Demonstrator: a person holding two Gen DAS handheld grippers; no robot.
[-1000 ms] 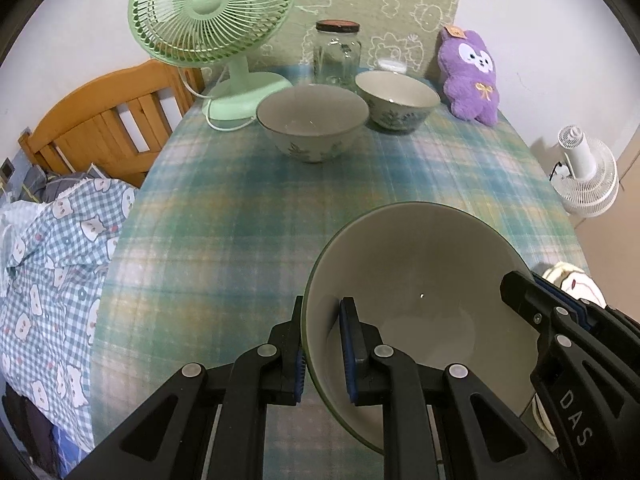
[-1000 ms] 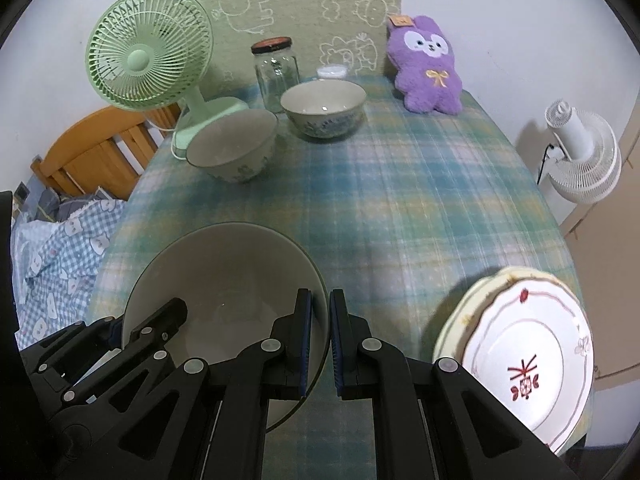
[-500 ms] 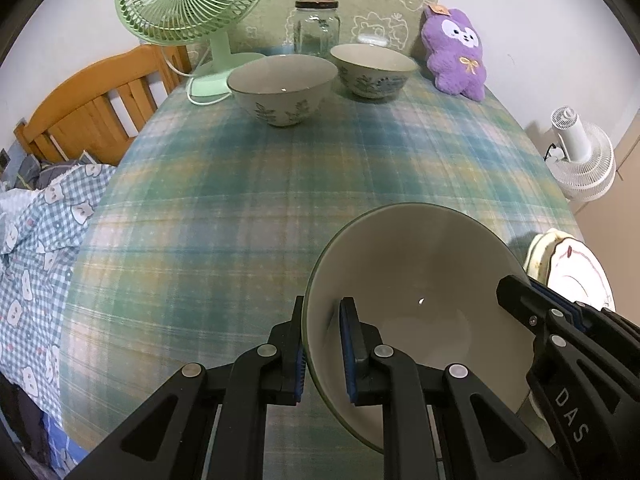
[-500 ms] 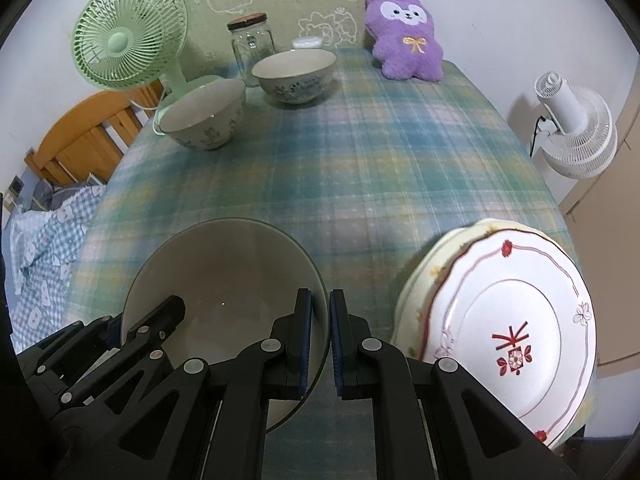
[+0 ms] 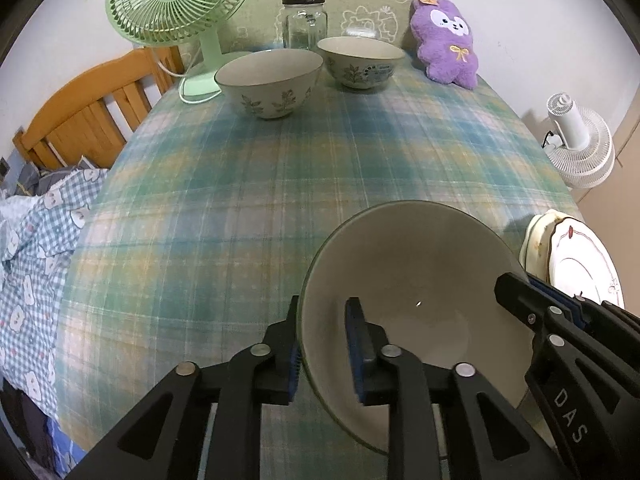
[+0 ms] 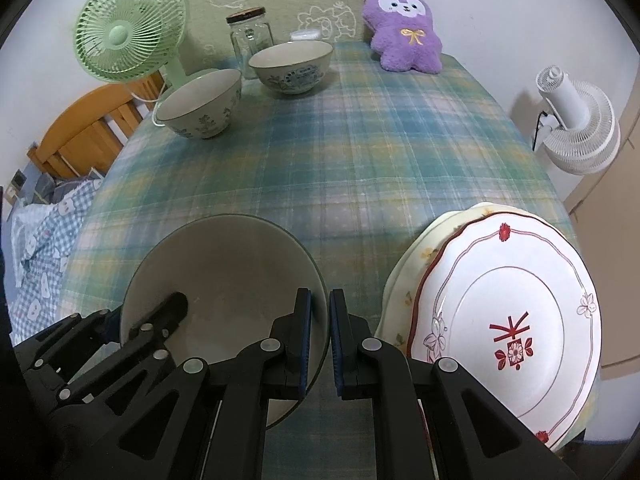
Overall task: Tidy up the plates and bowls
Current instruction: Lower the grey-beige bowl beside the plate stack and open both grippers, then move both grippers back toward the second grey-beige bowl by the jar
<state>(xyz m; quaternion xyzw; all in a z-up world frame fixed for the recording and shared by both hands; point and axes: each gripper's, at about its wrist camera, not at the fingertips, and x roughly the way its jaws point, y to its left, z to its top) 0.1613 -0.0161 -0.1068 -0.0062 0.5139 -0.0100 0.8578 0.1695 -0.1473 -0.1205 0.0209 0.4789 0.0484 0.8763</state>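
Observation:
A large plain bowl point(image 5: 420, 280) sits low over the plaid tablecloth point(image 5: 280, 184) near its front edge. My left gripper point(image 5: 324, 320) straddles the bowl's left rim; its jaws are opening, and the inner pad point(image 5: 354, 336) stands off the wall. My right gripper point(image 6: 318, 304) is shut on the right rim of the same bowl point(image 6: 224, 272). Two stacked plates point(image 6: 508, 320), the top one white with red trim, lie just right of it. Two smaller patterned bowls point(image 5: 270, 76) point(image 5: 360, 60) stand at the far end.
At the back stand a green desk fan point(image 5: 176, 0), a glass jar point(image 5: 304, 20) and a purple plush toy point(image 5: 448, 44). A wooden bed frame point(image 5: 92, 112) and checked bedding point(image 5: 36, 248) lie left of the table; a white floor fan point(image 5: 576, 144) stands right.
Both grippers came back toward the near edge and down with the large bowl. The stacked plates came into view on the right. The left jaws parted from the rim.

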